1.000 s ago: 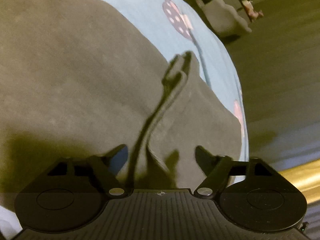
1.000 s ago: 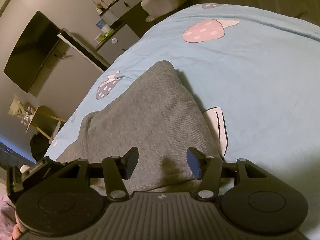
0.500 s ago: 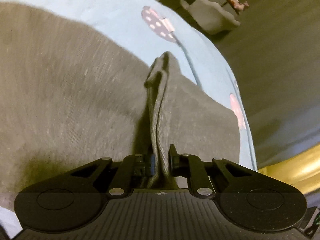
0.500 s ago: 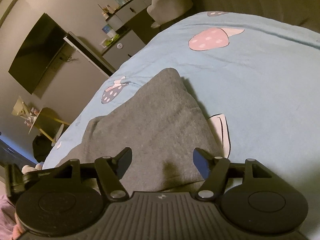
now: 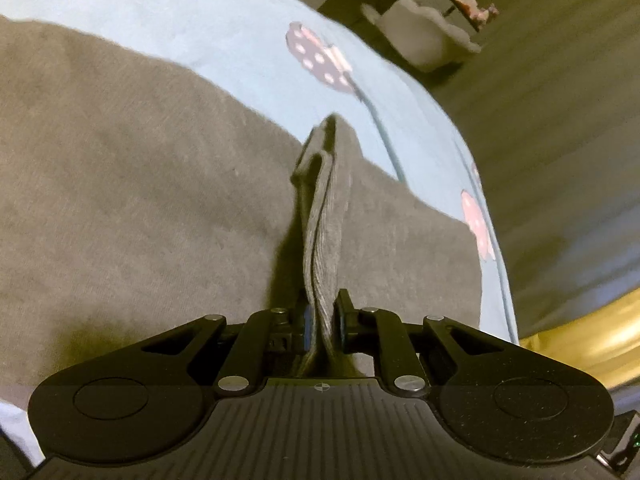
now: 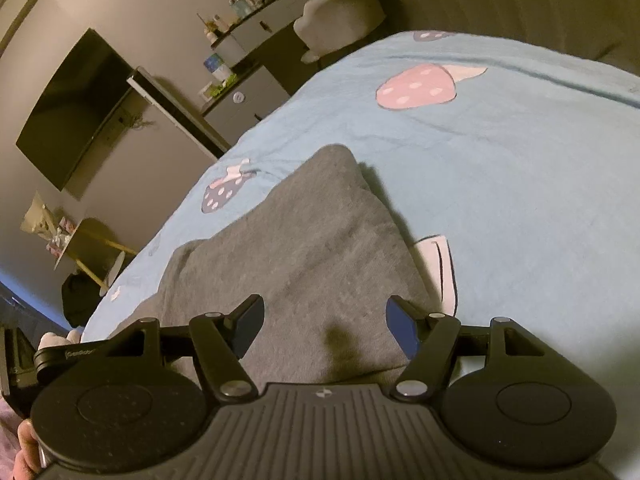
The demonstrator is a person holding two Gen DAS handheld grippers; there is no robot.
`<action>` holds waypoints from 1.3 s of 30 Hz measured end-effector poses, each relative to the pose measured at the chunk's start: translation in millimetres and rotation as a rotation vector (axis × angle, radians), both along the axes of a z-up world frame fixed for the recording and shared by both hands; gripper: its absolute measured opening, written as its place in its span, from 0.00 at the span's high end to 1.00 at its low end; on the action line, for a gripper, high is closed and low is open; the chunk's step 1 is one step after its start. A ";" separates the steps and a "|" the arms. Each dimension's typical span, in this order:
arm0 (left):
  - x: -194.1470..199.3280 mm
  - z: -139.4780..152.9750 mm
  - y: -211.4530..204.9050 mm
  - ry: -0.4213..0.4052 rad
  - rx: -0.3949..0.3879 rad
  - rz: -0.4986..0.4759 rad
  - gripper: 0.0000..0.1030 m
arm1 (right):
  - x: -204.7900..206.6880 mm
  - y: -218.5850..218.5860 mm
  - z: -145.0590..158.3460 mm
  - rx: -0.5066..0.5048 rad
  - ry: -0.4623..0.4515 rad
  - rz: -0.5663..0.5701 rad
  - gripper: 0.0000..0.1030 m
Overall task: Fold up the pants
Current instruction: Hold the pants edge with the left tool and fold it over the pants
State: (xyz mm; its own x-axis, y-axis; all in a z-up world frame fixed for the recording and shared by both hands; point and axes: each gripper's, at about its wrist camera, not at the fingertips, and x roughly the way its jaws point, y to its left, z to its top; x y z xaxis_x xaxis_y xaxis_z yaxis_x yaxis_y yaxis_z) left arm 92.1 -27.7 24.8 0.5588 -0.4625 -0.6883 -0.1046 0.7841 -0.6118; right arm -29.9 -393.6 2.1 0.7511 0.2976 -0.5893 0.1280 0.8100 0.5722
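Since the earlier frames the left gripper [image 5: 322, 322] has gone from spread jaws to a pinch: a ridge of cloth that stood loose between the pads is now clamped, and the ridge is drawn up taut. The right gripper [image 6: 323, 330] has widened a little over the same interval and holds nothing.

Item: one pair of grey ribbed knit pants [image 5: 140, 200], lying on a light blue bedspread printed with pink mushrooms [image 5: 240, 32]. Pants seen again in the right wrist view [image 6: 288, 260], spread flat, one rounded corner pointing away from the camera.

Left jaws: pressed together on a doubled edge of the pants. The pinched fold runs straight ahead from the jaws, long axis in line with the fingers, ending in a small loop at the far end.

Right jaws: spread, hovering above the cloth, which lies directly ahead and below; pads not touching it.

Judgement: the left hand already has its hold; the right must still close on its own edge before a fold can be carried over.

Count: pants 1, grippers 2, bedspread 1.
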 end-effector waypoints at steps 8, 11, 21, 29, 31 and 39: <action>-24.3 24.3 28.2 -0.076 0.300 0.010 0.86 | -3.0 -6.3 -1.0 0.039 -0.026 -0.012 0.28; -27.2 20.7 34.0 -0.063 0.305 -0.013 0.84 | 0.6 1.2 0.2 0.011 -0.024 0.016 0.28; 20.0 13.4 33.3 -0.081 0.282 0.030 0.66 | 2.2 9.1 1.6 -0.036 -0.010 0.043 0.29; 26.1 -3.6 63.6 -0.111 -0.027 0.140 0.84 | 5.1 10.2 -1.6 -0.039 0.021 0.031 0.29; 4.7 9.4 68.0 -0.229 -0.038 0.165 0.89 | 5.5 11.6 -1.3 -0.042 0.021 0.035 0.29; -11.4 5.2 99.5 -0.127 0.088 0.272 0.86 | 4.8 9.5 -1.8 -0.030 0.014 0.035 0.29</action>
